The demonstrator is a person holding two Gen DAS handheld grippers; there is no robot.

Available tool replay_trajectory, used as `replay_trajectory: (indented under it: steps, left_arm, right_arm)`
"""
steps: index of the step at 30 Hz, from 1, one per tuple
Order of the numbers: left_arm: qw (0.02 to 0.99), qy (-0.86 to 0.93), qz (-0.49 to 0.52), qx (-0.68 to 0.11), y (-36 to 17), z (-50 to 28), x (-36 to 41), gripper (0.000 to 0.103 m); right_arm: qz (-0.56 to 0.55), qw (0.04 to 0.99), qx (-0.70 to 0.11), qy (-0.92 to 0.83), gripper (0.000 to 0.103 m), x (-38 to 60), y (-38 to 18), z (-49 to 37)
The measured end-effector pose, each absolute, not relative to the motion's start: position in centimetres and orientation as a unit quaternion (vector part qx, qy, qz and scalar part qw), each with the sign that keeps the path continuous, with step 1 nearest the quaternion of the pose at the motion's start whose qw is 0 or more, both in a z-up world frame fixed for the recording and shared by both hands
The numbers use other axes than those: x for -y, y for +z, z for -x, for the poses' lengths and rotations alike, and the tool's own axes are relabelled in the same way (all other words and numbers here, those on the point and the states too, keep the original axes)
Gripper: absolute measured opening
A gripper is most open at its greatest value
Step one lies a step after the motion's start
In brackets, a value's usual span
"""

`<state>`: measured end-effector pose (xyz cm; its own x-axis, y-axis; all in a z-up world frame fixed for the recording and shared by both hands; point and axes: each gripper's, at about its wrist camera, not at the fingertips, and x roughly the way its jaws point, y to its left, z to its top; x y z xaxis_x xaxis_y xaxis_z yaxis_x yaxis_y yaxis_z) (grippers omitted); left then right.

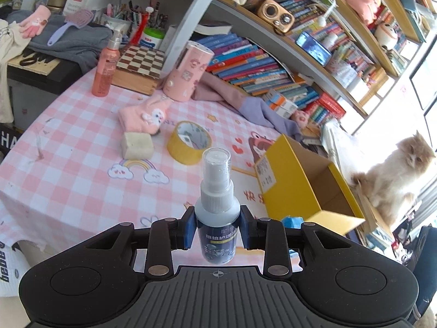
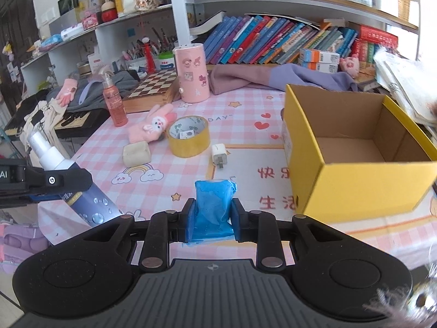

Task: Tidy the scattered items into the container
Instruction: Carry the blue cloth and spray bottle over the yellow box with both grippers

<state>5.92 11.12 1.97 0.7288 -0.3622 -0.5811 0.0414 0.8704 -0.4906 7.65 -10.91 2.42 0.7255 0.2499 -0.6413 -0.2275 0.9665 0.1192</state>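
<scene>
My left gripper (image 1: 217,228) is shut on a small spray bottle (image 1: 217,205) with a dark label and clear cap, held upright above the checked tablecloth. The same bottle (image 2: 68,180) shows tilted at the left of the right wrist view. My right gripper (image 2: 211,217) is shut on a blue soft packet (image 2: 214,207). The open yellow cardboard box (image 2: 355,180) stands just right of it, empty inside; in the left wrist view the box (image 1: 297,186) lies ahead to the right. Loose on the cloth are a yellow tape roll (image 2: 188,136), a beige block (image 2: 136,153), a white plug (image 2: 219,154) and a pink bunny glove (image 2: 153,125).
A tall pink cylinder (image 2: 192,72), a pink pump bottle (image 2: 114,101) and a chessboard box (image 2: 153,86) stand at the table's back. Purple cloth (image 2: 273,78) lies before rows of books. A fluffy cat (image 1: 396,175) sits beyond the box at the right.
</scene>
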Motion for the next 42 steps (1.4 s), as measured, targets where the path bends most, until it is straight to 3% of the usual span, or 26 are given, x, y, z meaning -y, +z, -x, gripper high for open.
replay_trajectory:
  steps: [21, 42]
  left_arm:
    - [0.870, -0.217, 0.207, -0.391, 1.0, -3.8, -5.8, 0.031]
    - [0.841, -0.311, 0.168, -0.409, 0.9, -6.3, 1.6, 0.031]
  right_arm:
    - [-0.060, 0.927, -0.369, 0.025, 0.025, 16.0, 1.5, -0.3]
    - [-0.095, 0.922, -0.370, -0.066, 0.025, 22.5, 1.5, 1.1]
